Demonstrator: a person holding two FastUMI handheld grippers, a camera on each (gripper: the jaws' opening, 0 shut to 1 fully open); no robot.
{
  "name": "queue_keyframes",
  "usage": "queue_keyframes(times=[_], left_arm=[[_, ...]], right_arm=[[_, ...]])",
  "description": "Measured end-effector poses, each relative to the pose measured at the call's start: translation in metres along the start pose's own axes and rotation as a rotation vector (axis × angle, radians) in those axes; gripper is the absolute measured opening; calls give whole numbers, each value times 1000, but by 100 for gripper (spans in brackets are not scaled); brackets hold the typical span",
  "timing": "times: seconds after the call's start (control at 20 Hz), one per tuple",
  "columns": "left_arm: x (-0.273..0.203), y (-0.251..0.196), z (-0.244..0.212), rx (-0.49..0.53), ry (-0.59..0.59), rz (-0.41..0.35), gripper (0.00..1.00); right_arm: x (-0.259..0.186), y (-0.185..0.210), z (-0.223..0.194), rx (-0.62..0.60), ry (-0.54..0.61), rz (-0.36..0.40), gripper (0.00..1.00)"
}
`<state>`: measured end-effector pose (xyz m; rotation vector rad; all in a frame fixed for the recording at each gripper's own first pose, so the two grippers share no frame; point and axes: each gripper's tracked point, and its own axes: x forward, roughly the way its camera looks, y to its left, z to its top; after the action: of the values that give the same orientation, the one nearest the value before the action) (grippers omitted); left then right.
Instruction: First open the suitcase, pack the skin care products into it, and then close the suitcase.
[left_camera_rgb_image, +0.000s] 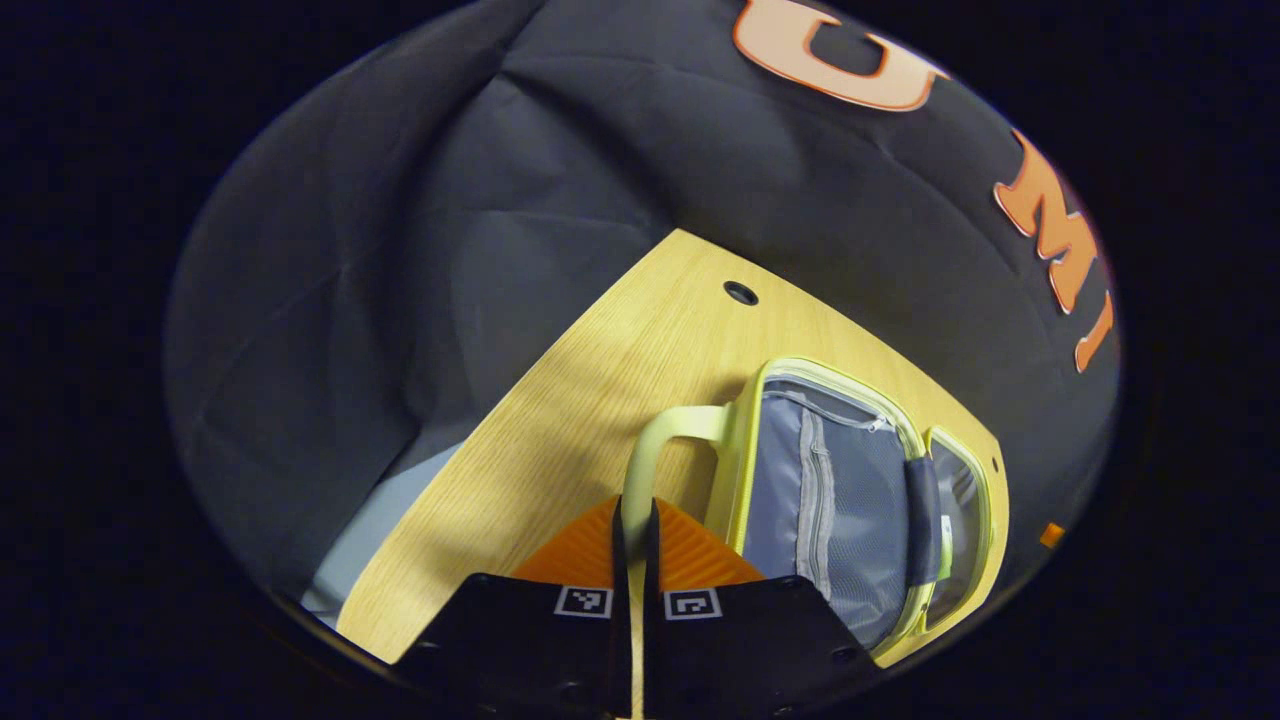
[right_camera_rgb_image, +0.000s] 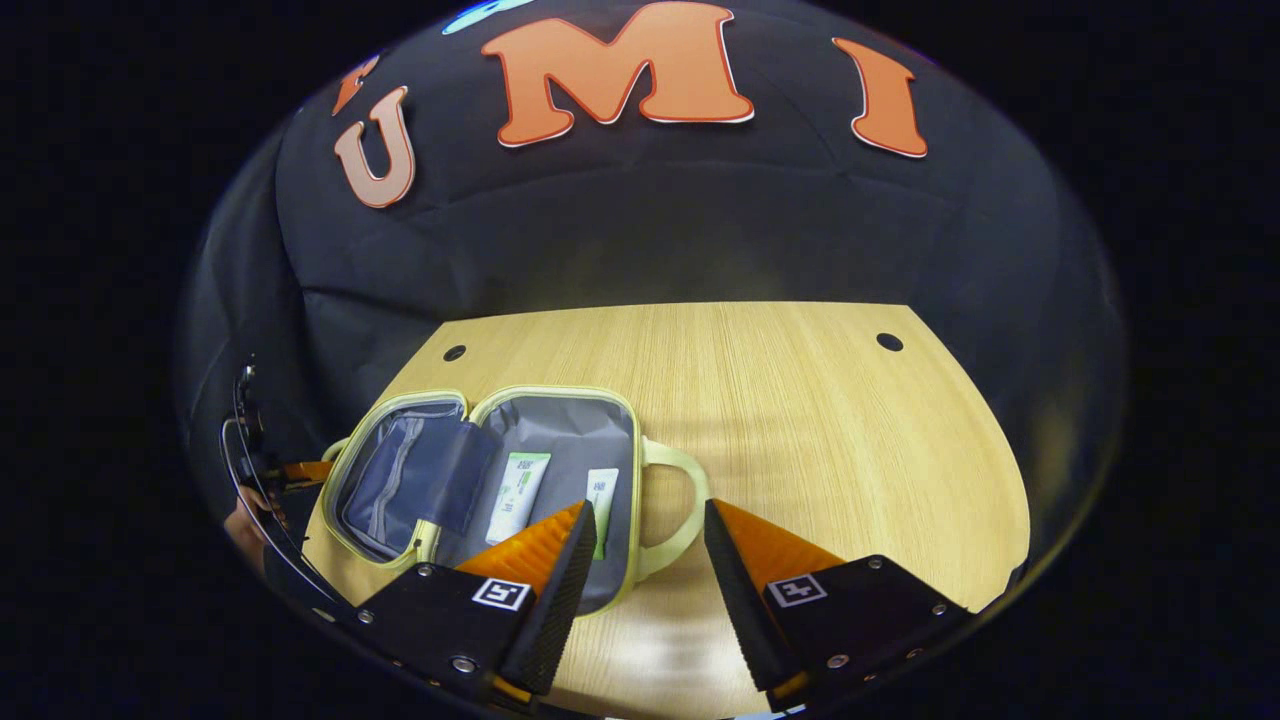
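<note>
Lying open on the light wood-grain surface (right_camera_rgb_image: 800, 420), the small pale yellow-green suitcase (right_camera_rgb_image: 480, 480) with its grey fabric lining shows both halves spread flat, side by side, in the right gripper view. The left half carries a grey mesh zip pocket (right_camera_rgb_image: 400, 480); the right half holds two flat skin care tubes, a white-and-green tube (right_camera_rgb_image: 517, 497) and a narrower white tube (right_camera_rgb_image: 601, 505), lying near each other on the lining. A looped yellow-green handle (right_camera_rgb_image: 675, 510) sticks out from the right half toward the bare wood.

The right tongs (right_camera_rgb_image: 640, 535) hover just in front of the case with their fingers well apart, gripping nothing; the near corner of the right half and its handle lie between and behind them.

In the left gripper view, the left tongs (left_camera_rgb_image: 634, 540) are closed together on the case's other handle (left_camera_rgb_image: 660, 450), a pale yellow-green loop whose strap runs down between the two fingers. Beyond it the mesh-pocket half (left_camera_rgb_image: 830, 500) stands out against the surface (left_camera_rgb_image: 600, 380). The left tongs (right_camera_rgb_image: 300, 470) also appear at the far left edge of the right gripper view, beside the case.
</note>
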<state>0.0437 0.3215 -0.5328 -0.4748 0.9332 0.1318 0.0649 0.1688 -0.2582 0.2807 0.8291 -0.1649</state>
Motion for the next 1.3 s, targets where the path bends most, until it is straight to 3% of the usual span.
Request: queue_keyframes(times=[0.3, 0.95, 1.3], left_arm=[[-48, -22, 39, 114, -120, 35, 4], [-151, -147, 99, 209, -362, -27, 5], [-181, -211, 100, 217, -417, -73, 4]], right_arm=[[-11, -36, 15, -92, -44, -39, 71], [-33, -86, 33, -102, -150, -7, 72], [-46, -120, 37, -119, -189, -10, 83]])
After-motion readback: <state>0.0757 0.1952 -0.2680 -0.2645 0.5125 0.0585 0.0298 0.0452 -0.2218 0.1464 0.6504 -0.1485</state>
